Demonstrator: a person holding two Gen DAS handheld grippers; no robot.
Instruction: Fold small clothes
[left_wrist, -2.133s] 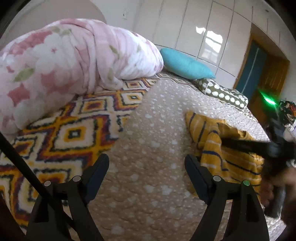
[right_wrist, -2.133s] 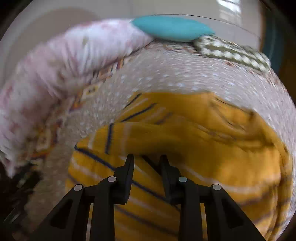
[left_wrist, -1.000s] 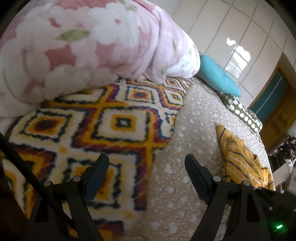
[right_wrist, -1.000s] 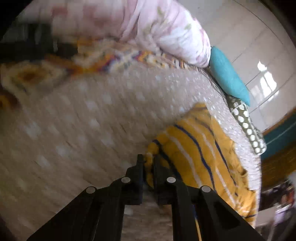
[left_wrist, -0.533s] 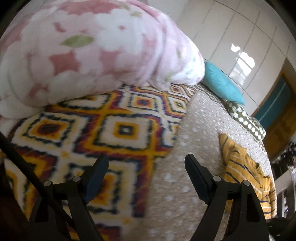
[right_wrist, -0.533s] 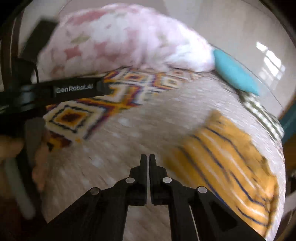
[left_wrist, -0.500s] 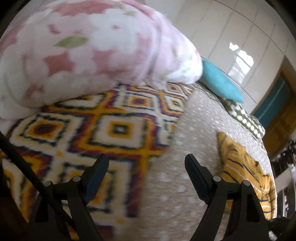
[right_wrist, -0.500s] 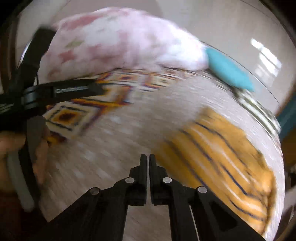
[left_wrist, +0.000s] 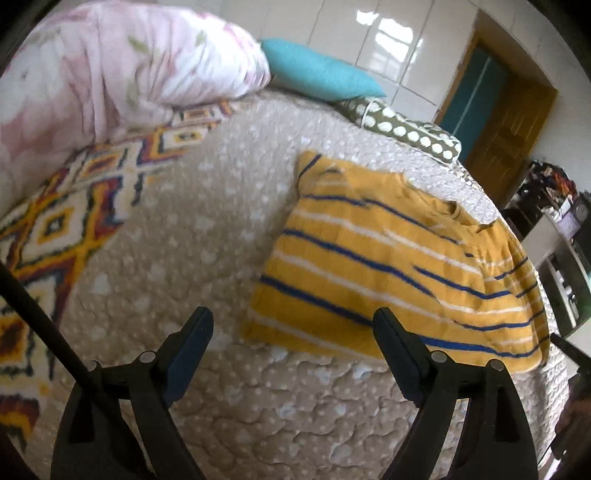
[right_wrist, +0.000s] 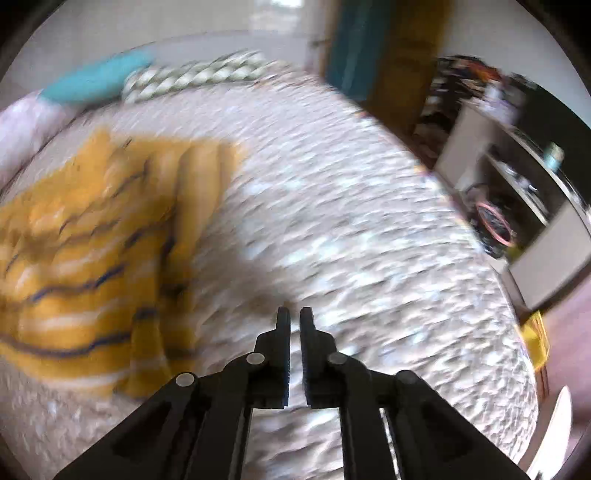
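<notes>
- The shirt (left_wrist: 391, 258) lies partly folded on the bed (left_wrist: 207, 229), toward its right edge.
- The left gripper (left_wrist: 291, 332), jaws spread and lately widening, holds nothing; a shallow bite might snag the quilt.
- The right gripper (right_wrist: 294, 314) is pressed together, empty, beside the shirt; unopened, it would only shove the folds.

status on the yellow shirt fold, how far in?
Done: the yellow striped shirt lies on the beige quilt as a rough rectangle, apparently folded at least once. In hand: nothing. The left gripper is open above the shirt's near edge, its jaws having just widened with nothing between them; the right gripper is shut and empty over bare quilt. Left: probably a further fold, starting with a new grasp.
</notes>
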